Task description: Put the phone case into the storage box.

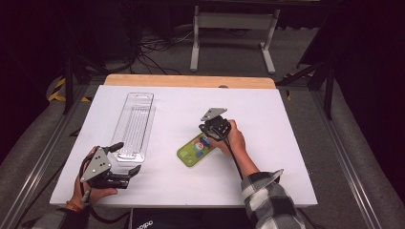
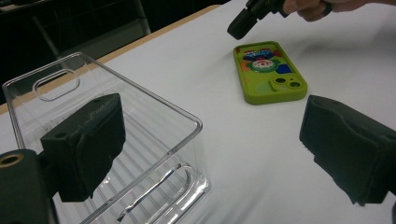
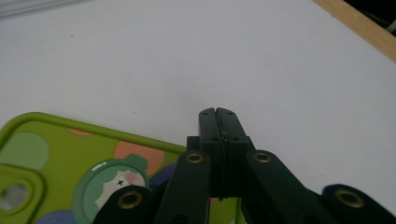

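Closest to the camera, the left tongs (image 1: 125,160) sit parked at the near-left of the table (image 1: 286,143), jaws spread wide with nothing between them, right at the near end of the clear plastic tray (image 1: 133,125). That tray is empty, just ribbed plastic with a handle slot at the far end. The green phone case (image 1: 196,149) lies camera-side up in the middle of the table, well apart from the tray. The right tongs (image 3: 218,114) are clenched tight on nothing, tips hovering over the case's edge. Risk here, by the look of it: shut tongs can only nudge, so a push on that edge could skid or spin the case across the smooth table instead of lifting it.
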